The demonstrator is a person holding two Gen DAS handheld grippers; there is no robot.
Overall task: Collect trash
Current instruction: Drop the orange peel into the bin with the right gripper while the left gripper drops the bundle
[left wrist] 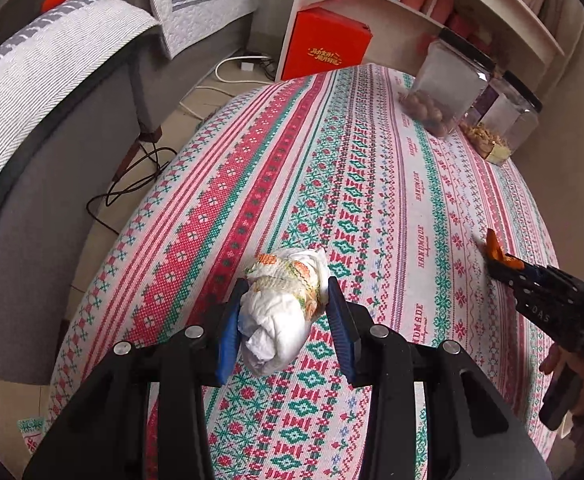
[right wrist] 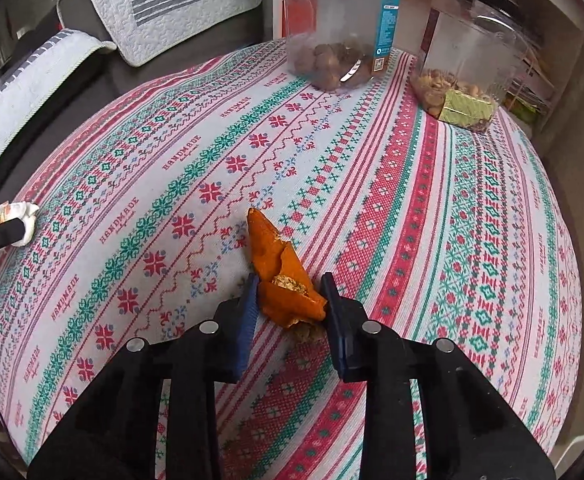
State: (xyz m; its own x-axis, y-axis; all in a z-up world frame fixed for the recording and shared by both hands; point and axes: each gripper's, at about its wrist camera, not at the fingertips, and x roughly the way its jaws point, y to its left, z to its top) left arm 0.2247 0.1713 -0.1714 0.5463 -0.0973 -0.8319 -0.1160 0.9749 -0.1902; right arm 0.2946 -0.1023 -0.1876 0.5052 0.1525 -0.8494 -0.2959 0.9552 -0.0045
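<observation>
1. The left gripper (left wrist: pixel 288 292) pinches a crumpled white tissue (left wrist: pixel 282 308) with an orange-and-green print; both blue pads press on its sides, just above the patterned tablecloth (left wrist: pixel 331 152).
2. The right gripper (right wrist: pixel 290 284) has its pads closed on a piece of orange peel (right wrist: pixel 280 268), whose pointed end lies on the cloth ahead of the fingers.
3. In the left wrist view, the right gripper (left wrist: pixel 495 264) sits at the right edge of the table with the peel (left wrist: pixel 493 246) at its tip, and a hand (left wrist: pixel 571 376) holds its handle.
4. In the right wrist view, the left gripper and the tissue (right wrist: pixel 14 216) show at the far left edge.
5. 2 clear plastic jars stand at the far side of the table: one with round brown nuts (right wrist: pixel 339 24), one with mixed nuts (right wrist: pixel 467 60).
6. A grey sofa with striped covers (left wrist: pixel 52 92) stands beside the table, and a white shelf (left wrist: pixel 431 4) with a red box (left wrist: pixel 325 44) stands behind it.
</observation>
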